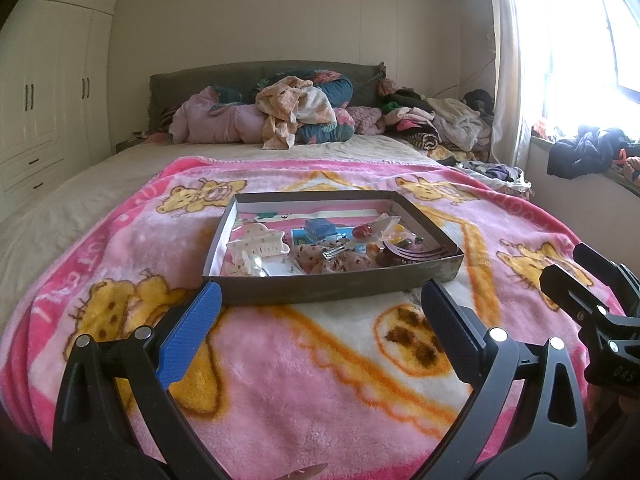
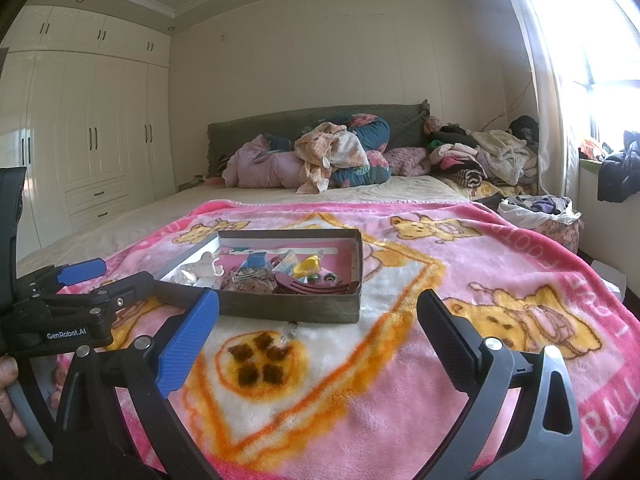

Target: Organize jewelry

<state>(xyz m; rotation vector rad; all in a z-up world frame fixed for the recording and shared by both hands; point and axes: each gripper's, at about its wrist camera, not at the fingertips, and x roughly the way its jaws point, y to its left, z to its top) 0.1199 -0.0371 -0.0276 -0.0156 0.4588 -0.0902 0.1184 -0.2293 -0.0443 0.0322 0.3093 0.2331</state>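
Note:
A shallow grey cardboard box (image 1: 320,292) lies on a pink bear-print blanket (image 1: 304,364). It holds hair clips and trinkets: a white claw clip (image 1: 260,240), a blue cube (image 1: 320,227), a pink comb clip (image 1: 416,254). The box also shows in the right wrist view (image 2: 296,306). My left gripper (image 1: 320,312) is open and empty, just short of the box's near wall. My right gripper (image 2: 318,312) is open and empty, near the box's front right corner. A small loose trinket (image 2: 286,338) lies on the blanket in front of the box.
The bed's head is piled with pillows and clothes (image 1: 296,116). More clothes are heaped at the back right (image 1: 440,124). A white wardrobe (image 2: 92,152) stands at the left. A window (image 1: 580,40) and a cluttered sill are at the right.

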